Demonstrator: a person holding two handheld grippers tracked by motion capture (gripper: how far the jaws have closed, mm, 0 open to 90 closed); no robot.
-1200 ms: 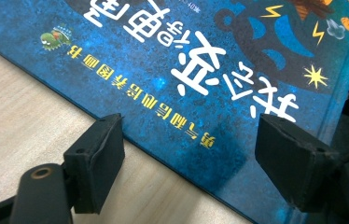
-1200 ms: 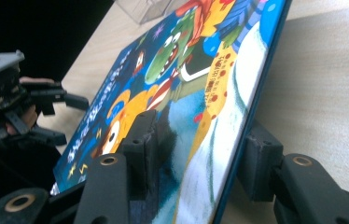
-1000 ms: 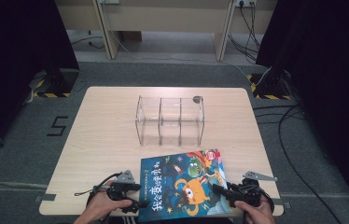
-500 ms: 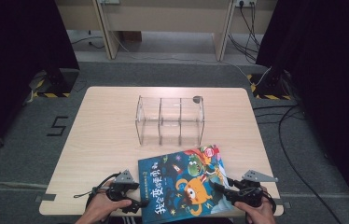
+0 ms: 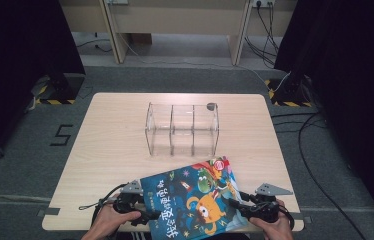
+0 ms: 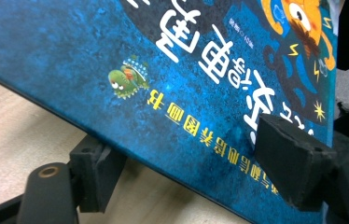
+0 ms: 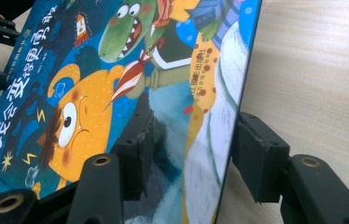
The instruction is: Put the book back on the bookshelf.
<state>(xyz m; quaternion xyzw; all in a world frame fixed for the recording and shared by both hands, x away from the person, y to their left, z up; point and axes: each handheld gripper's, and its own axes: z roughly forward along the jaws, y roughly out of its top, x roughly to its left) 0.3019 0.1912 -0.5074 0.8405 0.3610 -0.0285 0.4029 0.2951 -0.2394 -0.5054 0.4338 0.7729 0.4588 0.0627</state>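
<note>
Book [image 5: 191, 200] at bottom centre of high view, raised off table [image 5: 110, 135], long axis slanting lower left to upper right. My left gripper [image 5: 136, 206] clamps its left edge, right gripper [image 5: 245, 207] its right edge. Clear rack [image 5: 182, 129] just beyond upper corner.

Even overhead light, soft pictures, dark room edges

The table [image 5: 115, 150] is evenly lit from above, with black surroundings at both sides of the high view. The book [image 7: 116, 93] shows a glossy sheen between the right gripper's fingers [image 7: 137, 154], which are blurred up close. Under the book, beside the left gripper's fingers [image 6: 95, 170], lies a soft shadow; print there is sharp.
</note>
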